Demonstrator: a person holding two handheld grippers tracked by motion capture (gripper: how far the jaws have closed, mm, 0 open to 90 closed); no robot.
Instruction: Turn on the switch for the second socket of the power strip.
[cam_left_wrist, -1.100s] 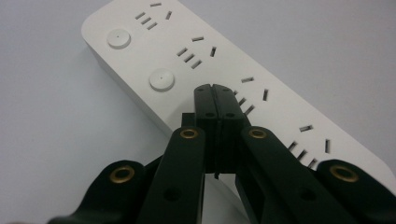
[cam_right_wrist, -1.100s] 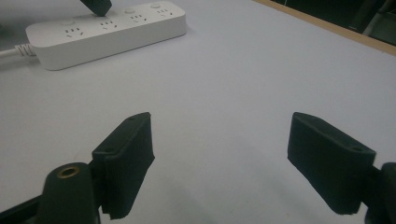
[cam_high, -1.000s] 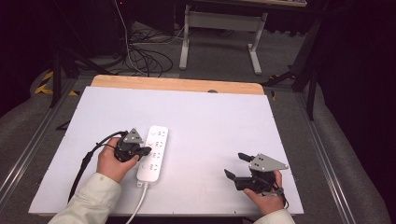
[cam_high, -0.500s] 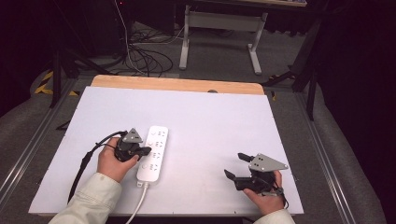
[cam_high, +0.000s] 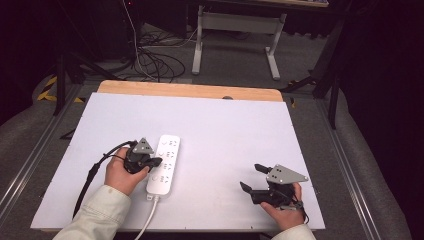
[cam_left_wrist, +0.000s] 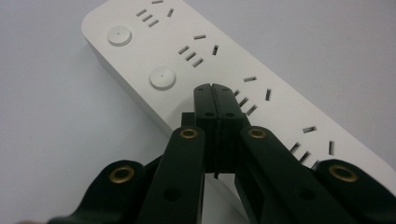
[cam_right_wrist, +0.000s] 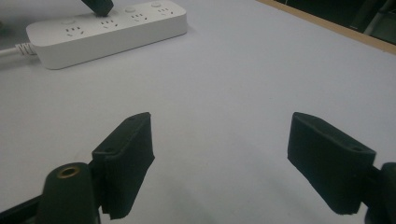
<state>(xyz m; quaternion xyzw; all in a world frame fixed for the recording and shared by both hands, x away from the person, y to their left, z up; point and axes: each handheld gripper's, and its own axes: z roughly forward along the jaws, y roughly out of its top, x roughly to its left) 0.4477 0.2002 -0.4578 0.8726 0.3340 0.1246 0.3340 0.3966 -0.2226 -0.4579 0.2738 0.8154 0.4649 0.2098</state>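
Almost nothing is changed from a second ago: the power strip is still lying left of centre on the white worktop, and the closed left tool is still held over its sockets, perhaps pressing. The right tool, wide open and empty, is rested well apart, near the front right edge, with bare room between.

White table; cables on floor; metal stand behind.
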